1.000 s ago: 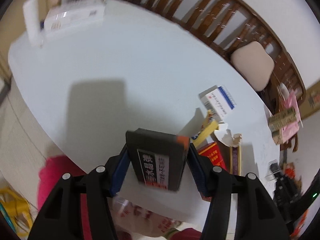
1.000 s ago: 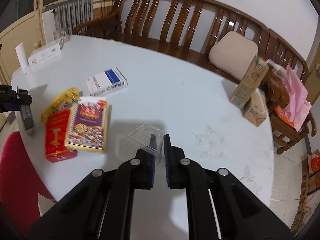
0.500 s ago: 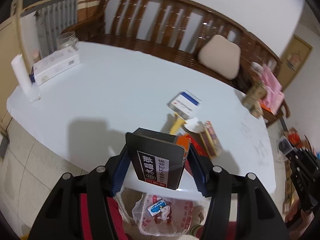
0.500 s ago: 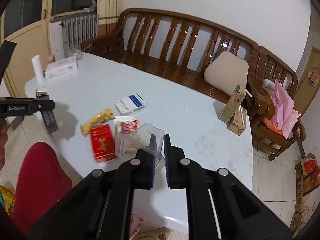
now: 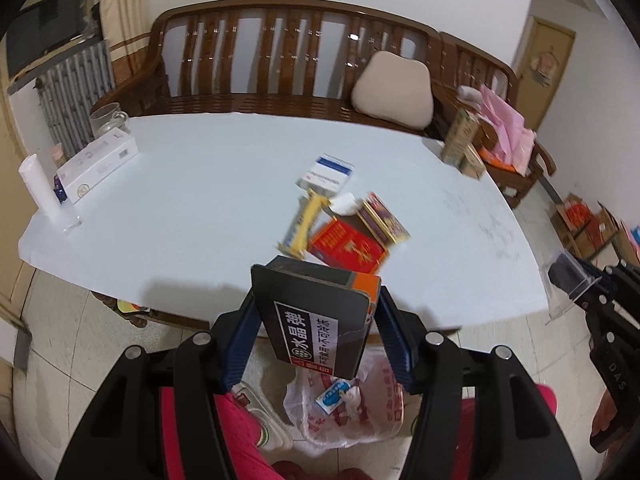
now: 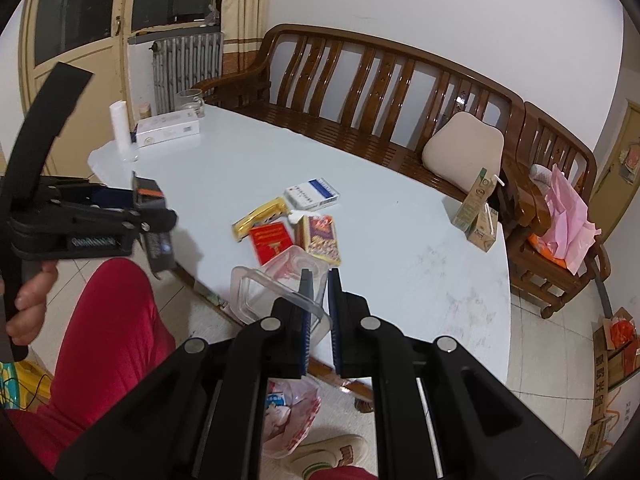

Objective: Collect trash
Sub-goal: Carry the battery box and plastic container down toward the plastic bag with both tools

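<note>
Between the blue pads of the left hand-held gripper (image 5: pixel 316 336) sits a black carton (image 5: pixel 316 320) w/ white print and an orange end, clamped on both sides and tilted, held past the near edge of the white surface (image 5: pixel 200 200) and above a thin plastic bag (image 5: pixel 352 412) on the floor tiles, which already has a few wrappers inside. Right hand-held gripper (image 6: pixel 319 304) is pinched tight on the rim of a clear plastic container (image 6: pixel 276 284), also held off the near edge of the surface; the bag shows below it, beside a red trouser leg (image 6: pixel 108 328). Still lying on the surface, mid-way across: a red packet (image 6: pixel 272 242), a purple-and-gold packet (image 6: pixel 322 240) just beside it, a yellow wrapper (image 6: pixel 260 218), and a blue-and-white box (image 6: pixel 312 194) a bit farther back. Two drink cartons (image 6: pixel 478 212) at the far right edge. A long white box (image 6: pixel 168 130), a white tube and a glass sit at the far left corner. Wooden bench (image 6: pixel 360 92) w/ a beige cushion behind.
</note>
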`<state>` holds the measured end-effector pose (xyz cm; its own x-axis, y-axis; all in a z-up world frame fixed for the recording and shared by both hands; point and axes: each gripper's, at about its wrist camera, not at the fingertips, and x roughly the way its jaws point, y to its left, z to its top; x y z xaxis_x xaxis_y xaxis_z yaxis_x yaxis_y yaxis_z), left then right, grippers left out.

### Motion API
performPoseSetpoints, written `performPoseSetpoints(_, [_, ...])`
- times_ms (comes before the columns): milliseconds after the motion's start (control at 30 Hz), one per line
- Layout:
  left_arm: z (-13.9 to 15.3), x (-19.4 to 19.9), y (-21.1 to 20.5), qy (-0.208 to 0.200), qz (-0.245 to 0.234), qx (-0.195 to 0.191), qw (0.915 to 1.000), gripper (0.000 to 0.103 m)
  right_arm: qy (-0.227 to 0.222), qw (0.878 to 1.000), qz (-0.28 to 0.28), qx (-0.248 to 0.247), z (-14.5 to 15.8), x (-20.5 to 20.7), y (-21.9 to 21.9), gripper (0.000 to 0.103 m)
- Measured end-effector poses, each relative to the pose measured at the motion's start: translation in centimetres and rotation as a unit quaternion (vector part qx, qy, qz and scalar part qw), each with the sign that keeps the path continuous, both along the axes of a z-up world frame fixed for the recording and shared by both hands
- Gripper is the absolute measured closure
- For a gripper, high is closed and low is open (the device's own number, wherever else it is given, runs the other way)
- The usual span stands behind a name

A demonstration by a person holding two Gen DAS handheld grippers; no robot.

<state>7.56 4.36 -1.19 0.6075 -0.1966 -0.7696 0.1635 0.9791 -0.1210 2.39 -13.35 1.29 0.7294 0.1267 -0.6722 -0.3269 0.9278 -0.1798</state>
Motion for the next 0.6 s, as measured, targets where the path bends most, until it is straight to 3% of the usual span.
performPoseSetpoints(300, [-2.8,-3.6,-2.4,0.008,-0.050,0.020,0.9985,0.048,0.004,1.000,-0.007,0.013,-1.6,-3.5,0.6,0.094])
performPoseSetpoints(600, [-7.8,-6.0,-4.1,0.055,-0.078,0.024,0.9951,0.048,0.045,0.999,-0.015,0.024,-5.8,-5.7,1.0,0.094])
